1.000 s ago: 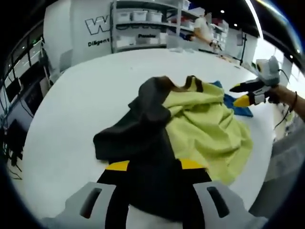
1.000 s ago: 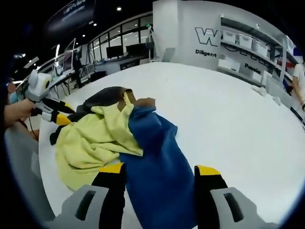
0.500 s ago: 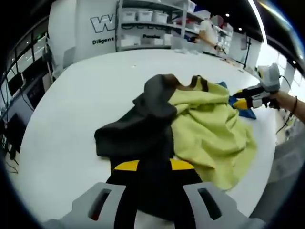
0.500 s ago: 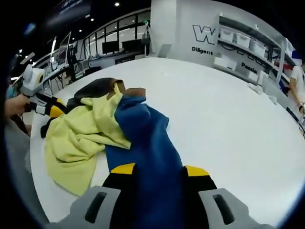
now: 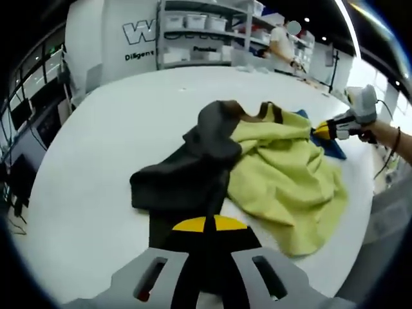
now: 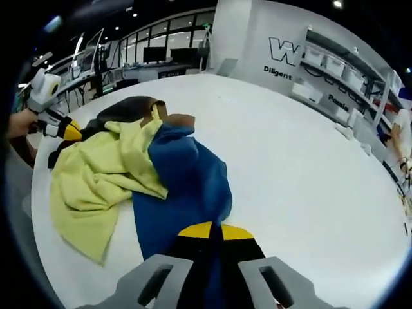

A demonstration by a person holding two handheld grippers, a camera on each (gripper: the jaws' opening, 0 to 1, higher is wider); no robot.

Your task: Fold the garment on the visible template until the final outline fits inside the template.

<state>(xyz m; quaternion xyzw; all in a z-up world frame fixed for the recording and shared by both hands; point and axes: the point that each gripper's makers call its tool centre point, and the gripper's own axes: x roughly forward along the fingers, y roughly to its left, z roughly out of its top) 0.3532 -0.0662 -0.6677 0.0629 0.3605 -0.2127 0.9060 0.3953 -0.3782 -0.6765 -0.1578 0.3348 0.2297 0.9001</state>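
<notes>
The left gripper [image 5: 205,226] has its yellow-tipped jaws pressed together on the dark sleeve end of the garment [image 5: 257,167], and the right gripper [image 6: 211,233] is clamped the same way on the blue sleeve end. The step in hand looks like drawing the two ends apart to spread the crumpled piece flat. To do it well, both hands should pull outward evenly and low over the worktop [image 5: 103,135], letting the bunched middle unroll rather than lifting it in a heap. The garment lies crumpled near the worktop's near edge, with wide bare white surface beyond it. From left to right in the left gripper view it runs dark grey-black, then a brown collar area at the top, then pale yellow-green in loose folds, then a blue part at the far right. No template outline can be made out under the fabric.
</notes>
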